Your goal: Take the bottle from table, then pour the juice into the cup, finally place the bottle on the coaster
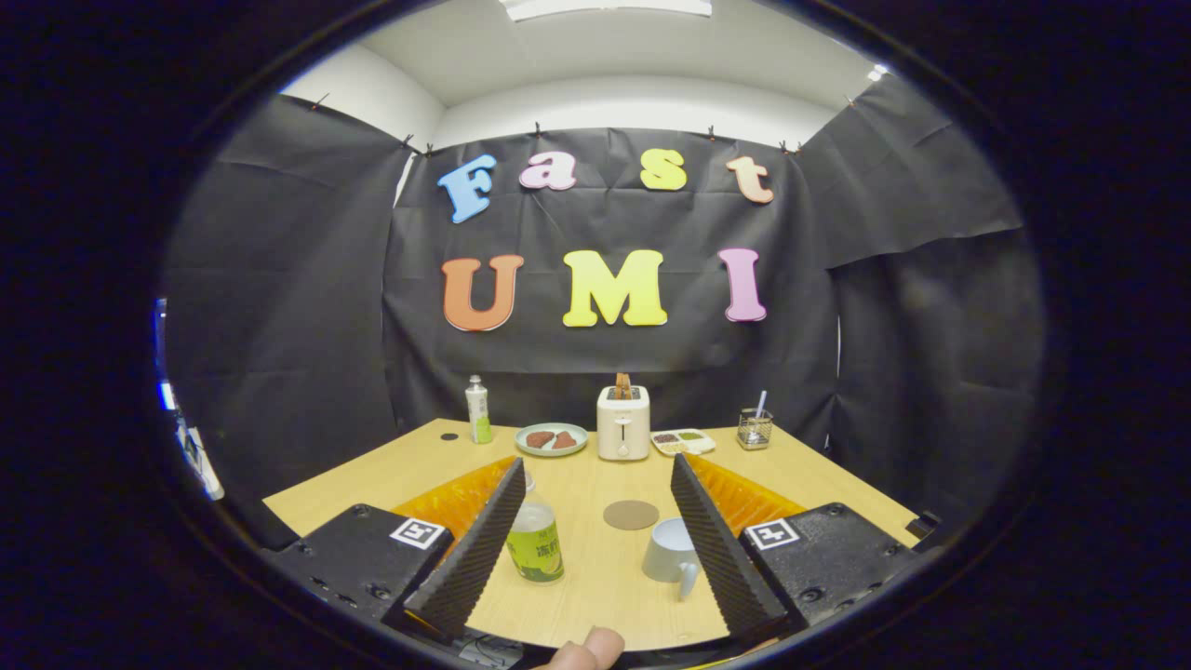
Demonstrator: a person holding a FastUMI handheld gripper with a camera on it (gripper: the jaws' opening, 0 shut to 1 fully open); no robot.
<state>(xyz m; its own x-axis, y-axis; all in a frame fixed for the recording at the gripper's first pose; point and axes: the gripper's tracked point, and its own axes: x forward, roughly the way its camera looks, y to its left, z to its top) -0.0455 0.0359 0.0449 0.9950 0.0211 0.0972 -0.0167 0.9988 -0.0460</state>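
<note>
The gripper (595,498) has its fingers (484,544) spread wide apart, with nothing held between them. The bottle (536,544) stands upright on the worktop (595,586), just inside the left finger, partly hidden behind it; whether it touches the finger cannot be told. The cup (672,556) sits just inside the right finger, its handle toward the near side. Between the two fingers and a little farther off lies the round coaster (631,515), bare. At the near edge a person's fingertip (586,651) shows. Far across the worktop stand a second bottle (478,410) at left, a plate (552,439), a toaster (622,422), a small tray (683,441) and a glass holder (755,429) at right.
</note>
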